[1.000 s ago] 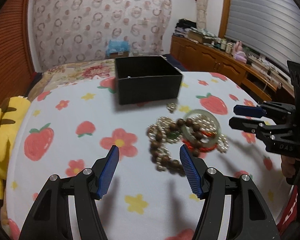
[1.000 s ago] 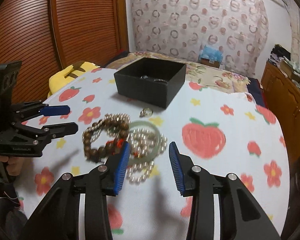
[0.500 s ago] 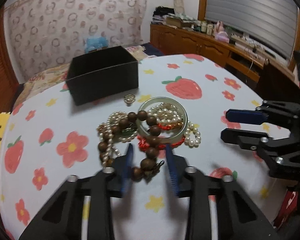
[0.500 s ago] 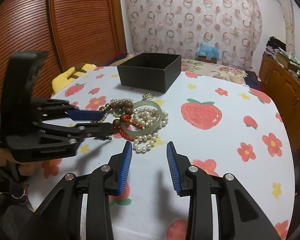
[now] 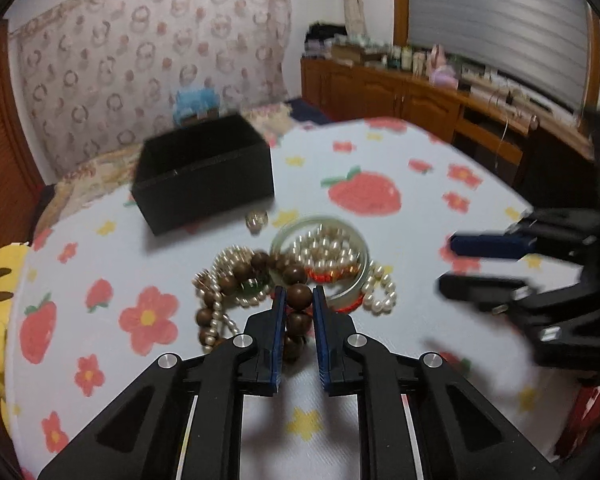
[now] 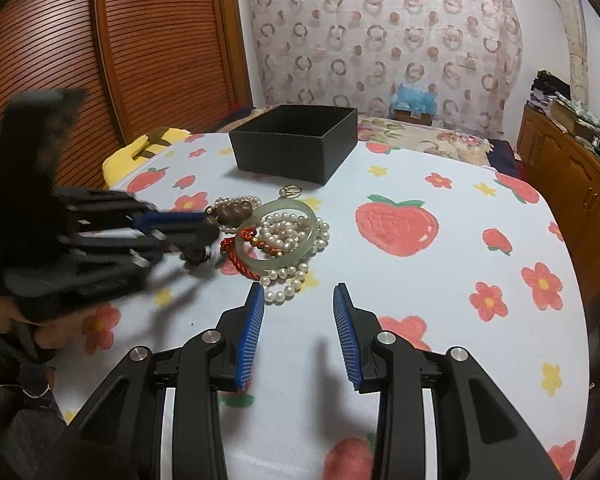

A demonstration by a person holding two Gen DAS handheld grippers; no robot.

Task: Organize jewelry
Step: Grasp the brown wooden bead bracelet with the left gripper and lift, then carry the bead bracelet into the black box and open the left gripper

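Observation:
A pile of jewelry lies on the fruit-print table: a brown wooden bead bracelet (image 5: pixel 296 276), a pale green jade bangle (image 5: pixel 356 240), white pearl strands (image 5: pixel 324 248), a red cord (image 5: pixel 328 276) and a small ring (image 5: pixel 257 220). My left gripper (image 5: pixel 299 295) is shut on the brown bead bracelet at the pile's near edge; it also shows in the right wrist view (image 6: pixel 196 236). My right gripper (image 6: pixel 299 296) is open and empty, just short of the pearl strands (image 6: pixel 284 284). The open black box (image 6: pixel 296 146) stands behind the pile.
A yellow plush toy (image 6: pixel 140 152) lies off the table's far left edge. Wooden cabinets (image 5: pixel 400 96) with clutter line the right wall. A red sliding door (image 6: pixel 120 48) stands at the left. The flower-and-strawberry tablecloth (image 6: pixel 440 280) stretches to my right.
My left gripper has moved forward into the pile and closed its fingers on the brown bead bracelet. My right gripper has drawn back a little and stays open.

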